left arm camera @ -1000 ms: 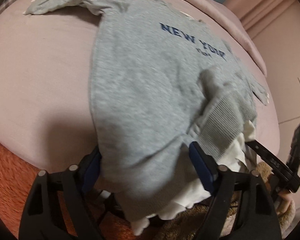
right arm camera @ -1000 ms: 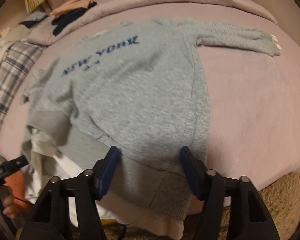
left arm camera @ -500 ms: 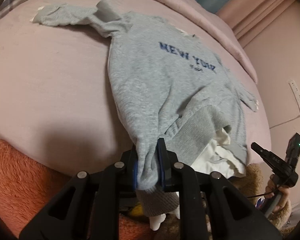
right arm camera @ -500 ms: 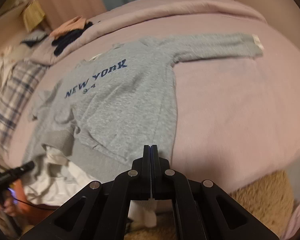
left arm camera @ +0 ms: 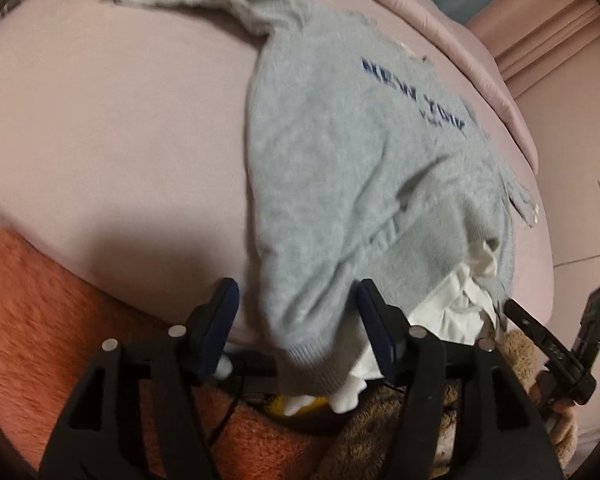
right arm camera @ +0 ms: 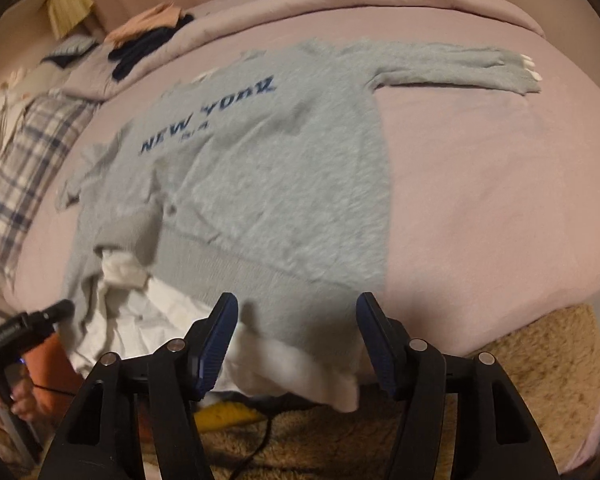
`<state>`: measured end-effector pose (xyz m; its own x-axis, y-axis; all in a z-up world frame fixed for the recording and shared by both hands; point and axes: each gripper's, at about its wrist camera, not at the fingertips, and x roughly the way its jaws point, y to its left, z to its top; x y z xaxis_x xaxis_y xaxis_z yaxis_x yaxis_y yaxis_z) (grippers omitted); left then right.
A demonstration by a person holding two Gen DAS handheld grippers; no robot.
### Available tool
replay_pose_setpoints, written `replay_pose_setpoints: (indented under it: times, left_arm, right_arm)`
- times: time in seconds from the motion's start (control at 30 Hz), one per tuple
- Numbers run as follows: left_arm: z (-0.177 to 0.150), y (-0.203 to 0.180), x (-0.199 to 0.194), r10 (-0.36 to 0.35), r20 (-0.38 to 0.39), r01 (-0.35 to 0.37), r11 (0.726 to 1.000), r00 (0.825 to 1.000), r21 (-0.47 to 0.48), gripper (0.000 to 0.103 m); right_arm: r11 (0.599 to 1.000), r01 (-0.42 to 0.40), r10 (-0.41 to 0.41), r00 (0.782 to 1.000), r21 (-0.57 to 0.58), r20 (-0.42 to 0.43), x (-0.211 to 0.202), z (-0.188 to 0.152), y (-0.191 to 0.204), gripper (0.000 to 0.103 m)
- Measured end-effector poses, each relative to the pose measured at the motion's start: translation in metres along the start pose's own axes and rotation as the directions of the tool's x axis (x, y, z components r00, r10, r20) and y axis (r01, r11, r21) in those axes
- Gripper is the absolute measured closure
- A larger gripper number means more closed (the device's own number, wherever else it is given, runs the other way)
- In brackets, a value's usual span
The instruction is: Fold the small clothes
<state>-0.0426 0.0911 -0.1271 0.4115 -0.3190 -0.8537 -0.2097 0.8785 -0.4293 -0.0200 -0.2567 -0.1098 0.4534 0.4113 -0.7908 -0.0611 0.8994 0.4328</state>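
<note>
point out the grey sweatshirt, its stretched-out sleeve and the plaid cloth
grey sweatshirt (right arm camera: pixel 268 184): right wrist view, on the chest below the lettering
stretched-out sleeve (right arm camera: pixel 452 66): right wrist view, on the middle of the sleeve
plaid cloth (right arm camera: pixel 28 160): right wrist view, on its checked middle at the left edge of the bed

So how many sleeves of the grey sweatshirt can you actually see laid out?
2. One sleeve stretches flat across the pink bedcover toward the right of the right wrist view; the other sleeve lies crumpled by the plaid cloth, partly folded under.

Fuzzy grey knit sweatshirt (left arm camera: pixel 332 168)
</note>
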Motion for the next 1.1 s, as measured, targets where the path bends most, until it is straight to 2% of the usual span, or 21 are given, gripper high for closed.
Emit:
replay_pose_setpoints:
  times: [0.1,0.13,0.17,0.2,0.23,0.27,0.33,0.37,0.43,0.5,0.57,0.63,0.67,0.8,0.9,0.97,1.0,1.03,1.1]
  left_arm:
    - [-0.006,-0.003,0.004,0.002,0.013,-0.003,1.000,1.000,0.013,0.041]
    - [-0.007,-0.004,0.004,0.008,0.021,-0.009,1.000,1.000,0.022,0.045]
    - [-0.008,-0.004,0.004,0.007,0.030,-0.008,0.999,1.000,0.031,0.068]
    - [-0.008,-0.003,0.004,-0.019,0.035,0.018,0.999,0.999,0.033,0.078]
    - [-0.007,-0.002,0.006,-0.054,0.029,0.054,0.998,0.998,0.019,0.083]
    - [-0.007,0.000,0.005,-0.065,0.038,0.065,0.998,0.997,-0.004,0.085]
    - [-0.006,-0.003,0.000,-0.065,0.049,0.065,0.998,0.997,0.011,0.086]
    - [-0.005,-0.003,-0.006,-0.068,0.062,0.066,0.998,0.996,0.021,0.086]
    - [-0.001,0.000,-0.021,-0.076,0.096,0.074,0.997,0.992,0.023,0.086]
    - [0.005,0.006,-0.035,-0.080,0.115,0.077,0.997,0.990,0.025,0.086]
    - [0.006,0.009,-0.038,-0.104,0.088,0.102,0.995,0.991,0.022,0.086]
    - [0.001,0.007,-0.028,-0.079,0.035,0.077,0.996,0.996,0.048,0.085]
    - [-0.003,0.007,-0.021,-0.058,0.013,0.057,0.997,0.998,0.057,0.085]
    - [-0.008,0.013,-0.007,-0.024,-0.024,0.025,0.999,0.999,0.043,0.083]
    - [-0.007,0.015,-0.006,-0.010,-0.038,0.011,0.999,0.999,0.031,0.076]
    - [-0.009,0.013,-0.005,0.036,-0.041,-0.033,0.998,0.999,0.054,0.065]
    - [-0.010,0.011,-0.008,0.043,-0.029,-0.041,0.997,0.999,0.068,0.064]
    - [-0.011,0.009,-0.011,0.038,-0.022,-0.036,0.997,0.999,0.075,0.064]
    - [-0.010,0.005,-0.021,0.031,-0.003,-0.031,0.995,1.000,0.090,0.055]
  right_arm:
    - [0.997,0.059,-0.059,0.998,-0.055,-0.010,0.010,-0.003,0.012,0.041]
    - [0.994,0.079,-0.079,0.997,-0.080,-0.007,0.013,-0.004,0.016,0.041]
    - [0.992,0.088,-0.088,0.996,-0.095,-0.004,0.015,-0.005,0.018,0.042]
    - [0.988,0.101,-0.101,0.995,-0.118,0.006,0.017,-0.006,0.021,0.045]
    - [0.984,0.109,-0.108,0.994,-0.139,0.018,0.019,-0.007,0.022,0.063]
    - [0.982,0.113,-0.110,0.994,-0.149,0.026,0.020,-0.007,0.022,0.076]
    - [0.985,0.111,-0.106,0.993,-0.130,0.045,0.019,-0.005,0.015,0.083]
    - [0.994,0.063,-0.060,0.997,-0.091,0.042,0.014,-0.003,0.005,0.089]
    - [0.999,0.000,0.002,0.999,-0.043,0.049,0.003,-0.001,-0.008,0.091]
    - [1.000,0.002,0.000,0.996,-0.018,0.088,-0.014,0.000,-0.022,0.091]
    - [1.000,0.014,-0.014,0.993,0.003,0.116,-0.031,-0.001,-0.035,0.091]
    - [0.998,-0.047,0.043,0.993,0.032,0.112,-0.040,-0.003,-0.050,0.091]
    - [0.999,-0.042,0.038,0.993,0.031,0.107,-0.038,-0.005,-0.053,0.091]
    - [0.999,-0.011,0.009,1.000,0.053,0.027,-0.015,-0.012,-0.059,0.091]
    - [0.997,-0.017,0.016,1.000,0.080,0.021,-0.014,-0.017,-0.063,0.091]
    - [0.997,-0.013,0.012,1.000,0.078,0.015,-0.013,-0.015,-0.062,0.091]
    - [0.997,-0.006,0.005,1.000,0.072,0.009,-0.012,-0.015,-0.061,0.091]
    - [0.998,0.007,-0.007,1.000,0.061,-0.002,-0.011,-0.014,-0.059,0.091]
    - [0.998,0.023,-0.023,1.000,0.056,-0.004,-0.015,-0.014,-0.055,0.089]
